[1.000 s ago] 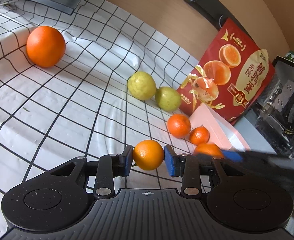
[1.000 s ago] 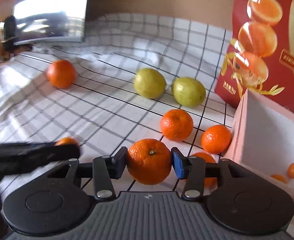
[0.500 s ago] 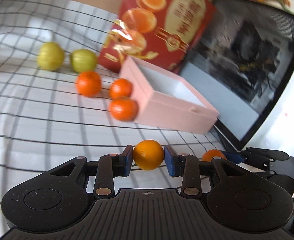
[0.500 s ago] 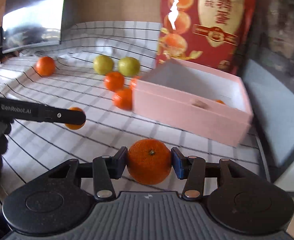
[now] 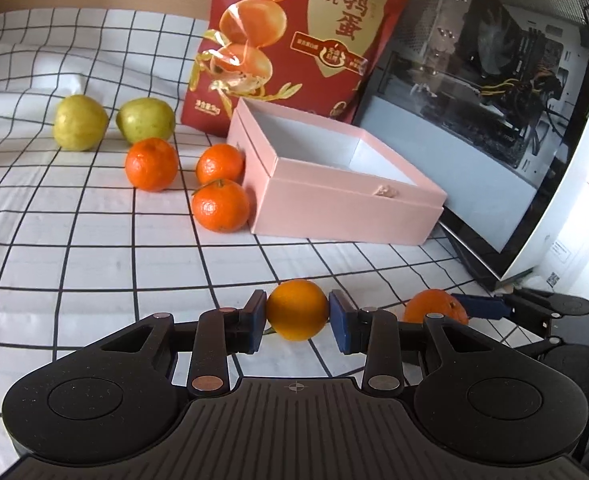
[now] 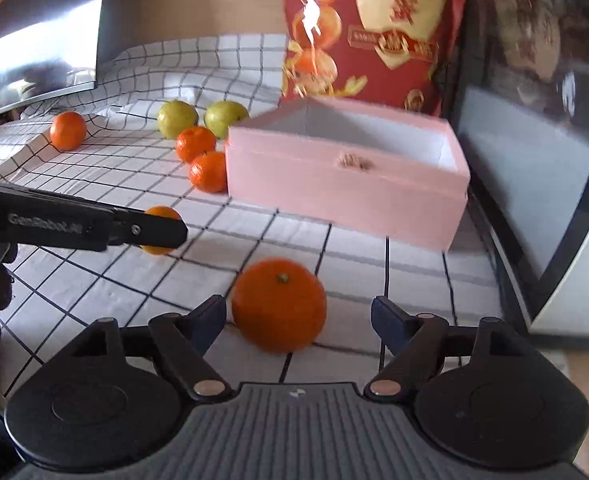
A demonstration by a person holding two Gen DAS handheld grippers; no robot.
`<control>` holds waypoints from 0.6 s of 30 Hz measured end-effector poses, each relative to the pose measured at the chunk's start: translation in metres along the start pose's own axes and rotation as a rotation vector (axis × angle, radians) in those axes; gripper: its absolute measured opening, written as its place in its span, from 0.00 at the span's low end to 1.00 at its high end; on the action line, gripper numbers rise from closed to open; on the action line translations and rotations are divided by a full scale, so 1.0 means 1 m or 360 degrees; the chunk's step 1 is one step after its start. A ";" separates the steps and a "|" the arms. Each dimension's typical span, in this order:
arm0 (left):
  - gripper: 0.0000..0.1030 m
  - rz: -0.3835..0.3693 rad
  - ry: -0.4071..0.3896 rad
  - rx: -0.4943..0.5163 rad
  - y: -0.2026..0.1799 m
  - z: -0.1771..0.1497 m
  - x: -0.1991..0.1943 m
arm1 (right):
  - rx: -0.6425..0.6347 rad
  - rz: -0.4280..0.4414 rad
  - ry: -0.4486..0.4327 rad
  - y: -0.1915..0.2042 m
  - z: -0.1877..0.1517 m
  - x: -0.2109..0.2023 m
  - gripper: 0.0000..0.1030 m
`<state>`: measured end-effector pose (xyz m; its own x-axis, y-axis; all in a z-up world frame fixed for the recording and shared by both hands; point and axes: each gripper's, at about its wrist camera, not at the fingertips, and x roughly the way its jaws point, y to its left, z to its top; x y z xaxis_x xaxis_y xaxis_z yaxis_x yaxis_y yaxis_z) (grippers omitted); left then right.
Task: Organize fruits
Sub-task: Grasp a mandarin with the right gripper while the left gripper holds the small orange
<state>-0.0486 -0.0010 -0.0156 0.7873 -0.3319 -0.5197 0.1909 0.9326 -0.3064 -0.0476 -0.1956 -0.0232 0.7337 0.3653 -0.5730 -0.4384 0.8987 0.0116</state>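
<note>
Fruit lies scattered on a white cloth with a black grid: two green pears at the far left, three tangerines clustered against the left wall of an open pink box, and one more orange far off to the left. Behind the box stands a red bag printed with gold Chinese characters and pictures of halved eggs; the small print is too fine to read. The left gripper pinches a small yellow-orange fruit between its blue pads, held above the cloth in front of the box. Its side reads "GenRobot.AI" in the right wrist view. The right gripper has its fingers spread wide — a big tangerine sits between them, touching neither. Open cloth stretches between both grippers and the box's near wall. A glass-sided computer case crowds the box's right edge.
</note>
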 end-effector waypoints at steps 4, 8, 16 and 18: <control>0.38 0.0008 -0.0002 0.0004 0.000 -0.001 0.000 | 0.0142 0.0054 -0.0001 -0.014 -0.001 -0.001 0.83; 0.38 -0.0007 0.0010 -0.0011 0.002 -0.002 0.001 | 0.0097 0.0058 0.0036 -0.011 0.001 0.001 0.87; 0.38 -0.0011 -0.0001 -0.0059 0.005 -0.003 0.000 | 0.0066 0.0120 0.0097 -0.008 0.003 0.004 0.98; 0.38 0.0005 -0.0003 -0.0048 0.004 -0.003 0.000 | 0.0045 0.0135 0.0112 -0.008 0.003 0.004 1.00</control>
<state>-0.0495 0.0020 -0.0192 0.7890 -0.3284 -0.5192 0.1705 0.9290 -0.3285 -0.0398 -0.2001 -0.0235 0.6558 0.4230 -0.6253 -0.4815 0.8723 0.0850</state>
